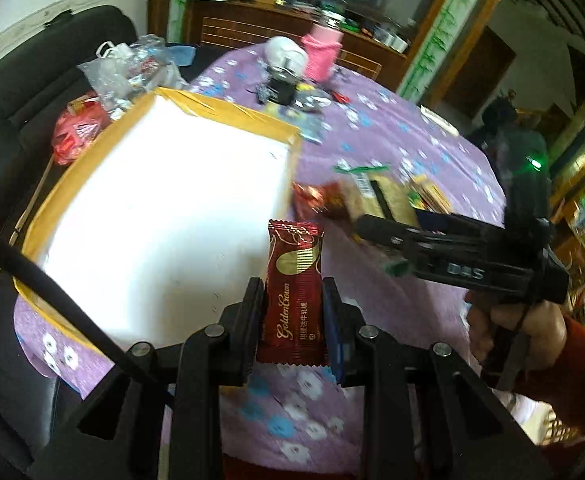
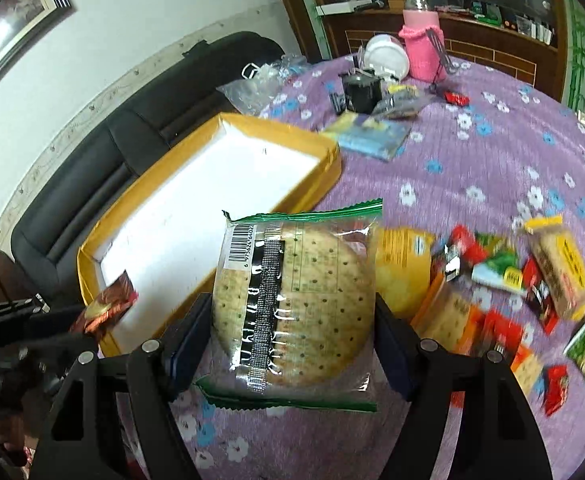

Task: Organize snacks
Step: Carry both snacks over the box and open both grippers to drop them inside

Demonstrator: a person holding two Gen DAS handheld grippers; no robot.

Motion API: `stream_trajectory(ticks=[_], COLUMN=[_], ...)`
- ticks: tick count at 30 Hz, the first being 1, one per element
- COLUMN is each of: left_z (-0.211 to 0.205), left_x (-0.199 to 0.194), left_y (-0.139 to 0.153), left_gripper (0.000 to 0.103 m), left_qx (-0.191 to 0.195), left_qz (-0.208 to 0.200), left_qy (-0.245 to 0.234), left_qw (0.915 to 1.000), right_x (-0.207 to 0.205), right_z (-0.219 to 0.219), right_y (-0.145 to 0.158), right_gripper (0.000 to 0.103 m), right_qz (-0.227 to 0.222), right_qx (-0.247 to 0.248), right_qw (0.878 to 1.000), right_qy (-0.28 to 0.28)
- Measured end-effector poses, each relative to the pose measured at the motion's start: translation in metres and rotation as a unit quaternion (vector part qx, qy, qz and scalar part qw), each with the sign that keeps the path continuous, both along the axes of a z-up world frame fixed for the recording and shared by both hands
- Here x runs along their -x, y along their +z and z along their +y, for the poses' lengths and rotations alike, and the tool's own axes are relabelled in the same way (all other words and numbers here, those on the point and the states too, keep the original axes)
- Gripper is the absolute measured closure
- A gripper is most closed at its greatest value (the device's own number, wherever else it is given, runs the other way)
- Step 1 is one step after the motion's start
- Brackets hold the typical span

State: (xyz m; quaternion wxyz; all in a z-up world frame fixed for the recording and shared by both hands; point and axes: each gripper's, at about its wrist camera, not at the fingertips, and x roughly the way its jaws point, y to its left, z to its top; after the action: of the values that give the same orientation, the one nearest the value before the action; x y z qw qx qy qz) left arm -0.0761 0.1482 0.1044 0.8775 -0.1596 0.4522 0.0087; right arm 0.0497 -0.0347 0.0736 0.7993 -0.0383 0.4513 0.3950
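My left gripper (image 1: 294,312) is shut on a dark red Golden Crown candy bar (image 1: 294,288), held upright just right of the yellow-rimmed white box (image 1: 164,200). My right gripper (image 2: 292,332) is shut on a round cracker pack (image 2: 296,304) with green sealed ends, held above the purple cloth by the box's near corner (image 2: 212,184). In the left wrist view the right gripper (image 1: 372,228) carries that pack at right. In the right wrist view the left gripper (image 2: 76,320) with the candy bar (image 2: 108,308) hangs over the box's near end. The box looks empty.
A pile of several snack packets (image 2: 512,280) lies on the flowered purple tablecloth (image 2: 472,160) at right. A pink bottle (image 2: 420,48), white bowl (image 2: 384,56), black item (image 2: 362,92) and blue-yellow packet (image 2: 372,136) sit at the back. A black sofa (image 2: 112,152) with plastic bags (image 1: 124,72) is left.
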Motion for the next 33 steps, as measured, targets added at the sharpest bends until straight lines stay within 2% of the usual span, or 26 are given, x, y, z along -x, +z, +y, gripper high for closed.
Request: stream_trajectory(ticks=[11, 21, 33], left_z=[0.042, 0.054, 0.053], left_x=[-0.023, -0.047, -0.07], left_y=[-0.019, -0.044, -0.063], left_gripper=[0.072, 0.072, 0.072], left_qx=[0.008, 0.019, 0.032], left_qz=[0.014, 0.03, 0.039], left_qy=[0.037, 0.03, 0.004], left_qw=[0.9992, 0.9989, 0.9987], right_x=[-0.03, -0.053, -0.08], right_z=[0.038, 0.092, 0.147], right_y=[0.011, 0.005, -0.023], right_gripper=[0.028, 0.028, 0.028], right_qz=[0.001, 0.018, 0.043], right_qx=[-0.014, -0.008, 0.026], right_qw=[1.0, 0.998, 0.994], right_qy=[0.016, 0.053, 0.093])
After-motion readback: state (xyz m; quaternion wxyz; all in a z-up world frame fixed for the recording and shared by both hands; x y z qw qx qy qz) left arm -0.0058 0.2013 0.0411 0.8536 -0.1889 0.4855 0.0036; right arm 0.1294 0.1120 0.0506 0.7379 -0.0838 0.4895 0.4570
